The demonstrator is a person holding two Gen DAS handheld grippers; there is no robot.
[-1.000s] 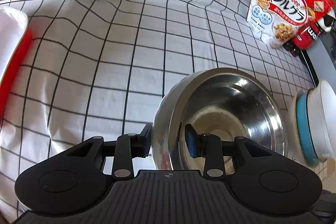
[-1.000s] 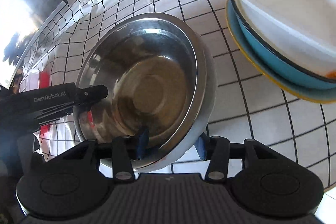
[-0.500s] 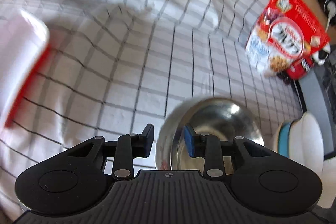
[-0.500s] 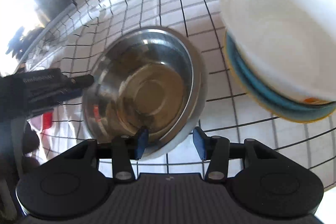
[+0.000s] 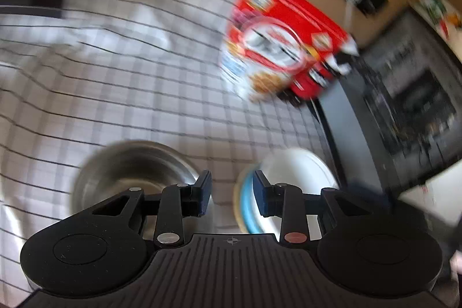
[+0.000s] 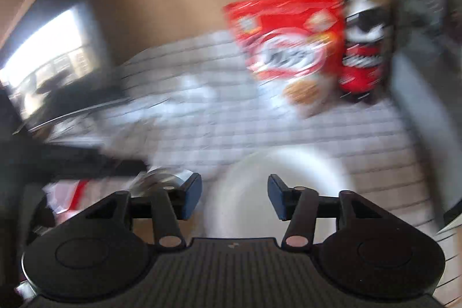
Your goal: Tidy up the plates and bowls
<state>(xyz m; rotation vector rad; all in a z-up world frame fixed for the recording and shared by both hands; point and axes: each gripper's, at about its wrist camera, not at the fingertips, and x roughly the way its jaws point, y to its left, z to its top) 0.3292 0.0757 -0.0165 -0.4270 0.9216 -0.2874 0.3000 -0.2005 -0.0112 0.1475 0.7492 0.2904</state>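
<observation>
I am holding my left gripper (image 5: 231, 194) with its jaws apart and nothing between them; the steel bowl (image 5: 131, 173) is sitting on the checked cloth (image 5: 121, 94) at about 9 o'clock of the fingertips, the stack of plates and white bowl (image 5: 291, 178) at about 3 o'clock. My right gripper (image 6: 234, 197) is also gripping nothing, its jaws having just been opening, released over the white bowl (image 6: 283, 186). Both views are smearing with motion; the red cereal bag (image 5: 283, 48) is standing at 1 o'clock.

Empty left gripper (image 5: 231, 192) above steel bowl (image 5: 130, 172) and stacked dishes (image 5: 291, 178).
</observation>
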